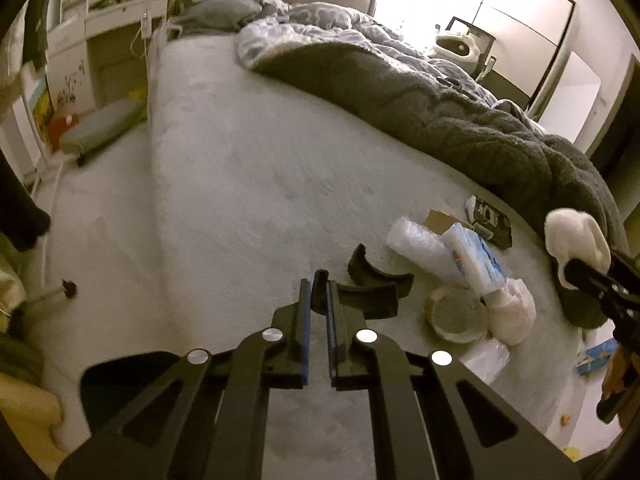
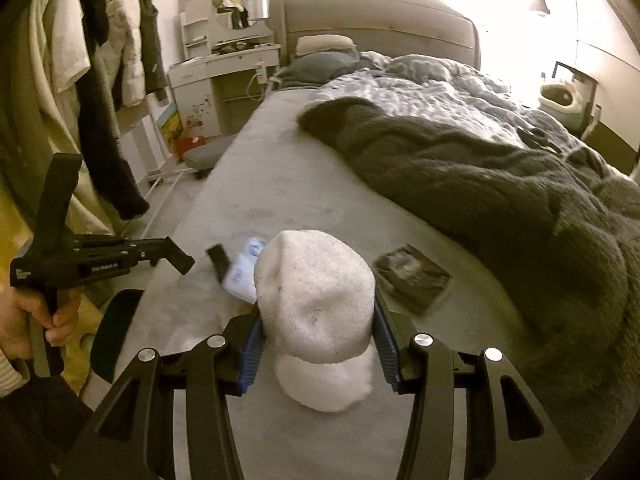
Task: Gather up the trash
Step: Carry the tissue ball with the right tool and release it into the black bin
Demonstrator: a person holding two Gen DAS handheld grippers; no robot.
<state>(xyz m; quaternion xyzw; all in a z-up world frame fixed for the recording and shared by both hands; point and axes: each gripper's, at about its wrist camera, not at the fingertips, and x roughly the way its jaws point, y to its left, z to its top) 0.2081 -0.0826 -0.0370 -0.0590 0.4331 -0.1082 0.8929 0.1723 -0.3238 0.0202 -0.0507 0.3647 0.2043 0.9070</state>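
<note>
My left gripper (image 1: 318,286) is shut on the upright end of a black curved plastic piece (image 1: 368,300) lying on the grey bed (image 1: 240,160). A second black curved piece (image 1: 362,266) sits just beyond it. To the right lie clear plastic wrap (image 1: 412,240), a blue-and-white packet (image 1: 476,260), a tape roll (image 1: 456,314) and a dark wrapper (image 1: 490,220). My right gripper (image 2: 316,308) is shut on a white rolled sock (image 2: 316,292), lifted off the bed. In the right wrist view the left gripper (image 2: 180,258) shows at the left, held by a hand (image 2: 36,312).
A dark fleece blanket (image 1: 440,108) and a patterned duvet (image 1: 320,28) cover the bed's right side. A flat dark packet (image 2: 412,276) lies near the blanket. A white dresser (image 2: 224,68), hanging clothes (image 2: 100,60) and a grey stool (image 1: 100,128) stand left of the bed.
</note>
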